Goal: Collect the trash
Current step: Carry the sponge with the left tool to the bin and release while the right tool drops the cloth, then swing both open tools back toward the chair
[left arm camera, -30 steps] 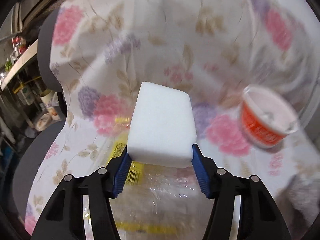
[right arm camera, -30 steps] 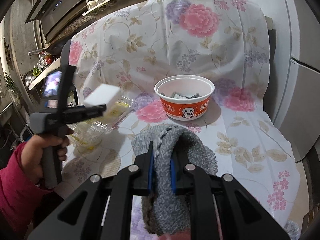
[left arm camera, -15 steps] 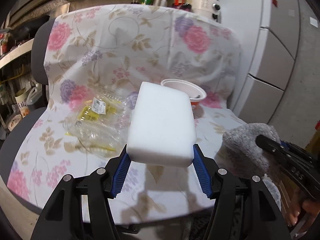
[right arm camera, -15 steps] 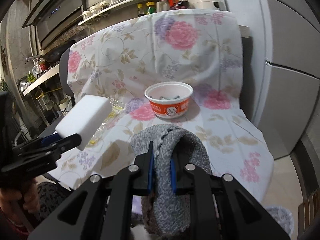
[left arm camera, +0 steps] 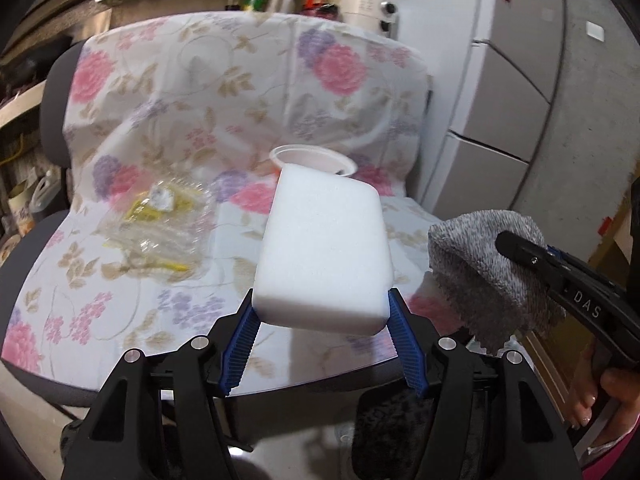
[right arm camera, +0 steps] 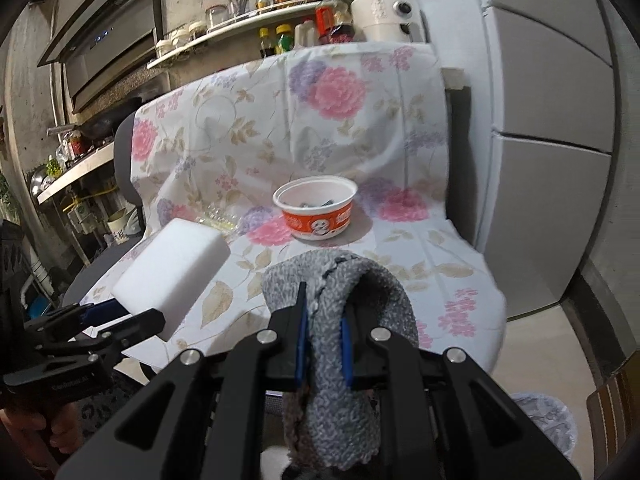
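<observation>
My left gripper is shut on a white foam block, held in the air in front of the chair seat; the block also shows in the right wrist view. My right gripper is shut on a grey fuzzy cloth, which also shows in the left wrist view. An orange and white noodle bowl with scraps inside stands on the flowered cover of the chair. A crumpled clear plastic wrapper with yellow print lies on the seat, left of the bowl.
A grey fridge stands right of the chair. A shelf with bottles and a white cooker runs behind it. A kitchen counter is at the left. A bin with a liner sits on the floor, low right.
Both grippers have pulled back from the chair with their loads, so the seat, bowl and wrapper look farther away. The left gripper came from close over the wrapper.
</observation>
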`<state>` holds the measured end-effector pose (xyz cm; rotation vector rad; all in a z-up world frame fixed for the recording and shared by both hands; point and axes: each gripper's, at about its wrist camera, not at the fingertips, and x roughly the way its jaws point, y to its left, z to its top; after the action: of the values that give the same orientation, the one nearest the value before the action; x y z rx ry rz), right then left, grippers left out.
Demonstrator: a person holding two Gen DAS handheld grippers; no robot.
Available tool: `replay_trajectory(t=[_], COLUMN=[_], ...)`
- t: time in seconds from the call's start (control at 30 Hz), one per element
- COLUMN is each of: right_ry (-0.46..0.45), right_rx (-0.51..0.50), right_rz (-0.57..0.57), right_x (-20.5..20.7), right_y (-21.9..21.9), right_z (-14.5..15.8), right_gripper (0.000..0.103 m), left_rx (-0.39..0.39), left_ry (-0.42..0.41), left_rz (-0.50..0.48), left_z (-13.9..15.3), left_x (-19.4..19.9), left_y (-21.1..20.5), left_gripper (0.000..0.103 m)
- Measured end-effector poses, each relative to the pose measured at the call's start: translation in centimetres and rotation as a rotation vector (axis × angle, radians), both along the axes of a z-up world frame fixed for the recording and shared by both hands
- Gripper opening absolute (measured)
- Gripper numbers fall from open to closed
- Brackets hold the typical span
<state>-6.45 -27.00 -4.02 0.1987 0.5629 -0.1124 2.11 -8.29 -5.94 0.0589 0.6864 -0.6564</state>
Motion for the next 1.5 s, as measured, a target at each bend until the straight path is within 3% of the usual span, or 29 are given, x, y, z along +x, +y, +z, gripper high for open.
replay_trajectory(t=[0.2,0.33,0.63,0.8,0.97,1.03,1.17,1.3,1.5], right_ry=[-0.006,0.030,0.155,0.197,0.214,0.219,0.198,0.196,0.308], right_rx=[-0.031,-0.043,0.034,0.118,0.221,0.255,0.316,0.339,0.313], right_rz=[-0.105,-0.202,-0.422,-0.481,-0.490,-0.507,-0.537,-0.540,-0.498], right_x=[-4.3,-7.6,-14.2,-15.9,-16.3,-16.4,-17.0,-17.8,-16.9], right_y=[-3.4,-6.4,-13.3,-16.0,-18.3,-19.0,-20.2,-20.7,-19.9], right_z=[0.7,-0.3,-6.0,-9.3,-12.3,-13.1,-13.5,-13.3,-13.5], right_gripper=[0.013,0.013,0.014,0.015,0.018,0.034,0.043,0.063,0.066], left_rx=[-0.028,-0.037,0.003,0.050,0.087,0.105,0.127,0.145,0.141], left_ry=[-0.034,-0.024,0.017,0.040,0.056,0.061,0.077,0.090,0.098], left_rz=[-0.135,-0.290,-0.586,-0.677,-0.723,-0.736,-0.742,-0.758,-0.745], left_z=[0.7,-0.2,-3.6,-5.3,-6.5,-6.9,-7.6,-8.1,-8.1], left_x=[-1.9,-3.9,-9.2,-11.2,-12.0,-12.3,-12.5,-12.7,-12.2], left_y=[-4.9,-9.6,-18.8,-22.6,-25.2,-26.1,-27.2,-27.9,-27.6], left_gripper=[0.063,0.064,0.064,0.064,0.065,0.066,0.071,0.073,0.076])
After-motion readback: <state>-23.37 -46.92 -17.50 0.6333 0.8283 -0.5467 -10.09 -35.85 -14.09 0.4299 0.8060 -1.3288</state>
